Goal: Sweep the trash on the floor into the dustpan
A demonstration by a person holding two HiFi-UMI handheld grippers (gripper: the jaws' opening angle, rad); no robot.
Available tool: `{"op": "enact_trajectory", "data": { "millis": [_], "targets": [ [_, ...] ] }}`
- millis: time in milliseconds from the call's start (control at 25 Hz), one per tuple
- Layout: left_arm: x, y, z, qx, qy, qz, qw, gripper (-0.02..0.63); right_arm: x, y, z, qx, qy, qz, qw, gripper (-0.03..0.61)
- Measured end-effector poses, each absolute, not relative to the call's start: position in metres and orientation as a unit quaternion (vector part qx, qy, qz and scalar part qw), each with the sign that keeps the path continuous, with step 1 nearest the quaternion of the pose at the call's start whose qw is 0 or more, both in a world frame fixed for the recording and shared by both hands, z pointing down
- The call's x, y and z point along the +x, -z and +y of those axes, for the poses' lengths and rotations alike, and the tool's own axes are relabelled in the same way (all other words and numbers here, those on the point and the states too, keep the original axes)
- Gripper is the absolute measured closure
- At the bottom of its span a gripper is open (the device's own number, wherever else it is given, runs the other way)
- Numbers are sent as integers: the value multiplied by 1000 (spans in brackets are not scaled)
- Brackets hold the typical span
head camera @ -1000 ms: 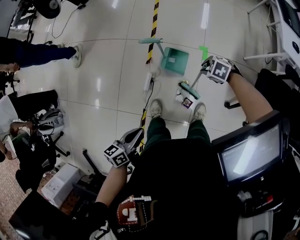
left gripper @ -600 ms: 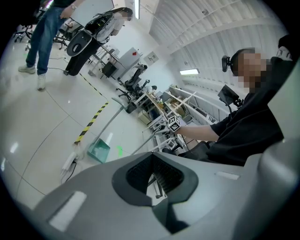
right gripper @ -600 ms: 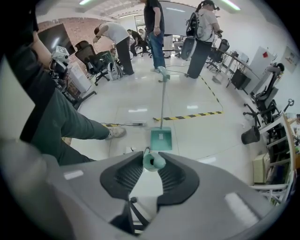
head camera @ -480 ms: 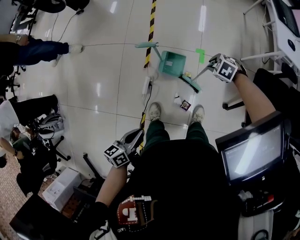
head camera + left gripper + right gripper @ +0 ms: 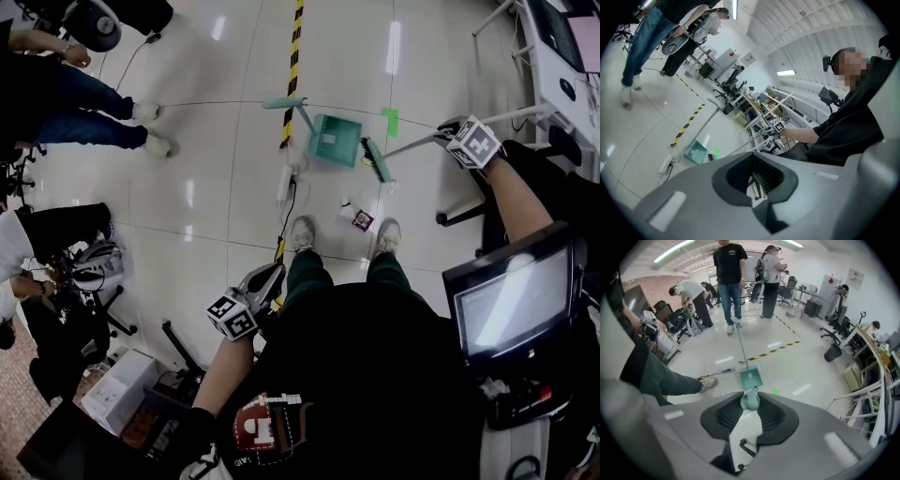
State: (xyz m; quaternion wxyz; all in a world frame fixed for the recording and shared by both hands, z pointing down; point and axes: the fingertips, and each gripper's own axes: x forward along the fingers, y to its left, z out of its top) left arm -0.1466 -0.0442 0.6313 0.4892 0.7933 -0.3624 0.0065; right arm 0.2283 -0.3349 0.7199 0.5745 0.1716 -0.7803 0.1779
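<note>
Change: a second ago the broom [image 5: 377,159] had its head down by the trash [image 5: 362,220]. Now the head is beside the dustpan's right edge, apart from the trash.
Right gripper [image 5: 450,130]: it has swung out to the person's right. Its jaws are pressed onto the rounded teal end of the broom handle [image 5: 750,401].
Left gripper [image 5: 271,275]: low by the person's hip, as before. Its ribbed dark pads [image 5: 740,172] stand slightly apart with nothing between them, only floor showing through.
Trash: a small dark square packet with a white scrap beside it. It lies on the floor just ahead of the right shoe [image 5: 388,236], much where it was and not in the dustpan.
Dustpan [image 5: 333,141]: a teal plastic, boxy tray with a long thin handle topped by a teal grip. It stands just right of the striped tape [image 5: 292,64].
Broom: a narrow teal head on a slim pale pole.
Floor [image 5: 206,169]: glossy pale tiles with thin joints, mirroring the ceiling lights.
Tape: a flat band of yellow and black stripes running away from the person.
</note>
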Motion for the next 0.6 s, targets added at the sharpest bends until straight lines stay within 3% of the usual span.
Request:
{"op": "enact_trajectory", "data": {
  "millis": [320, 600],
  "targets": [
    [-154, -626, -41, 785, 4, -377, 492, 620, 296, -719, -364, 315, -282, -714, 558, 491],
    [-174, -620, -28, 765, 4, -402, 504, 620, 277, -748, -387, 392, -359, -671, 517, 491]
  ]
}}
